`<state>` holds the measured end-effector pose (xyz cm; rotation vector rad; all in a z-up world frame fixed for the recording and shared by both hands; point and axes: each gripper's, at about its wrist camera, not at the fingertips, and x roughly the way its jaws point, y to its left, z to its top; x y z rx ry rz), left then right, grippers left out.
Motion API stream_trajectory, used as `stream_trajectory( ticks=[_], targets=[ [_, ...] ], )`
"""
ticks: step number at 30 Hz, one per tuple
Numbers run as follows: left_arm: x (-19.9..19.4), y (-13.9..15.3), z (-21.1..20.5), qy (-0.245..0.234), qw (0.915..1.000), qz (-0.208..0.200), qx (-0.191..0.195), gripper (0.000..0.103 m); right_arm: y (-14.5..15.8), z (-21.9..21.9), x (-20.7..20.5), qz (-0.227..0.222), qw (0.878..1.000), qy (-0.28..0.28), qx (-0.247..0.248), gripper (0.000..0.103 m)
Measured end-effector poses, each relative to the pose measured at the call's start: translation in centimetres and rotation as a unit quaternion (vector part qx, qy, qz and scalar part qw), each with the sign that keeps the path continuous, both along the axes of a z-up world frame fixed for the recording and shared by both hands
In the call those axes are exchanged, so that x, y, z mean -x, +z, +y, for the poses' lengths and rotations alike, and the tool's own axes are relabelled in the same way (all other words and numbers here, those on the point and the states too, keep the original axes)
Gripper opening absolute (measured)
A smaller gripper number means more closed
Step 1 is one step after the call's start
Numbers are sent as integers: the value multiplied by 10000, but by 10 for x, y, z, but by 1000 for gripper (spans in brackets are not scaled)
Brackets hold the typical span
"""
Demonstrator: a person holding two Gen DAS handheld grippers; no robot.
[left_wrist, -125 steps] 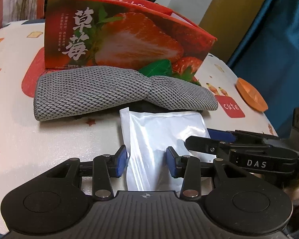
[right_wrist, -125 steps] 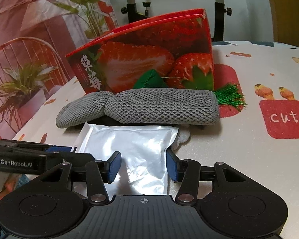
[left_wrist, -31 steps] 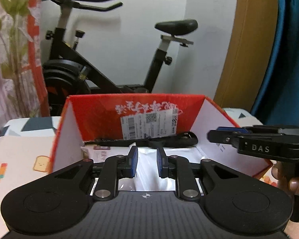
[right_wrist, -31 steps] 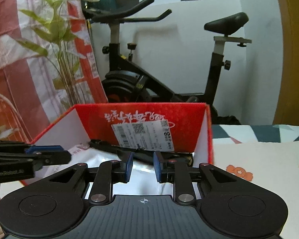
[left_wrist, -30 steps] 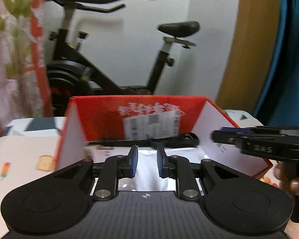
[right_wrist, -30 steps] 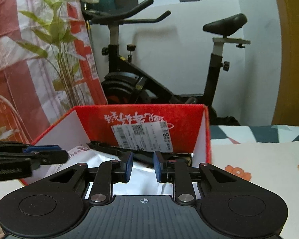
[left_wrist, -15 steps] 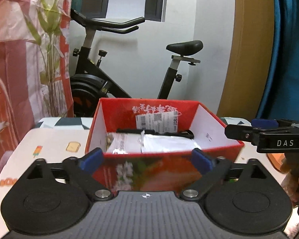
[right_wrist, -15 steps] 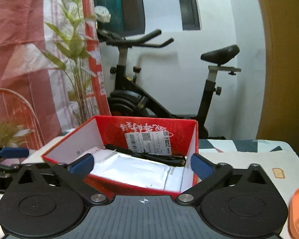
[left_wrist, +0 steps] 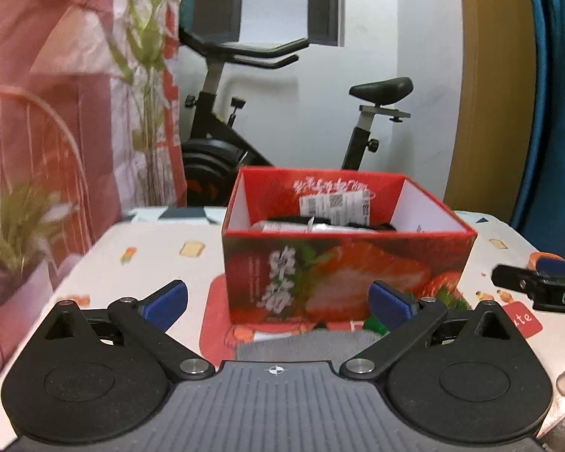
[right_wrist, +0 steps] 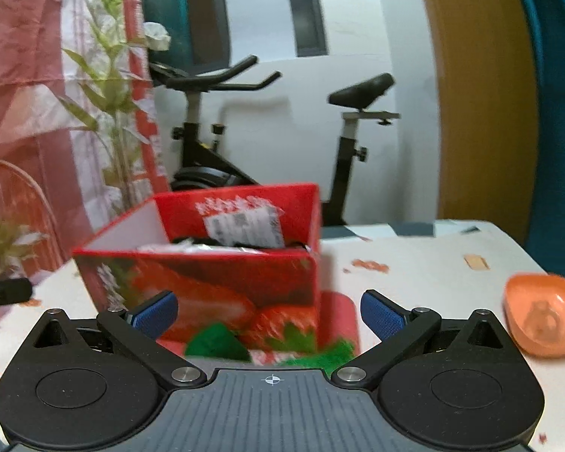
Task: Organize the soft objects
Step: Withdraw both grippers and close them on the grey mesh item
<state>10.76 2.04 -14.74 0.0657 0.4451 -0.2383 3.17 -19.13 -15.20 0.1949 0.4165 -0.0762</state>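
Box red, strawberry print, white inside. Cloth grey. Table white, small cartoon motifs. Dish orange. Pads blue.

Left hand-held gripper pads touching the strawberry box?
Apart. In the left wrist view the left hand-held gripper is wide open, both blue pads short of the strawberry box, with tablecloth and grey cloth between.

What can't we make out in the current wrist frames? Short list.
- Contents of the strawberry box: both views, its near wall hides all but a silvery packet top.
- Grey knit cloth: left view, mostly behind the left gripper body; absent from right view.
- Shipping label: motion blur, unreadable.
- Orange dish: right view, blurred; contents unclear.
- Right gripper: open, empty.
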Motion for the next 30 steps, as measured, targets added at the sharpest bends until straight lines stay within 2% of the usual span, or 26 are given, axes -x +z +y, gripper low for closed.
stream_trajectory(
  ticks=[3, 7, 10, 14, 21, 26, 29, 30],
  targets=[
    [2, -13, 7, 87, 9997, 190, 143, 103, -23, -5, 8, 101, 9999, -49, -85, 103],
    [1, -34, 11, 195, 9988, 420, 163, 103, -48, -7, 10, 83, 9998, -81, 178, 103],
    [-3, -46, 12, 241, 9981, 550, 164, 103, -59, -16, 8, 47, 10000, -86, 7, 101],
    [-7, -57, 17, 264, 9977, 564, 256, 103, -67, -19, 2, 96, 9997, 26, -232, 87],
    [-16, -67, 27, 520, 9948, 785, 382, 103, -77, -17, -27, 340, 9980, 167, -508, 76],
    [-18, -69, 27, 498, 9947, 800, 419, 103, -93, -23, -31, 668, 9945, 267, -757, 54],
    [-20, -73, 24, 430, 9946, 835, 436, 103, -94, -15, -32, 751, 9947, 450, -539, 43],
    [-22, -74, 23, 405, 9943, 870, 454, 103, -96, -12, -33, 816, 9941, 524, -490, 42]
  ],
)
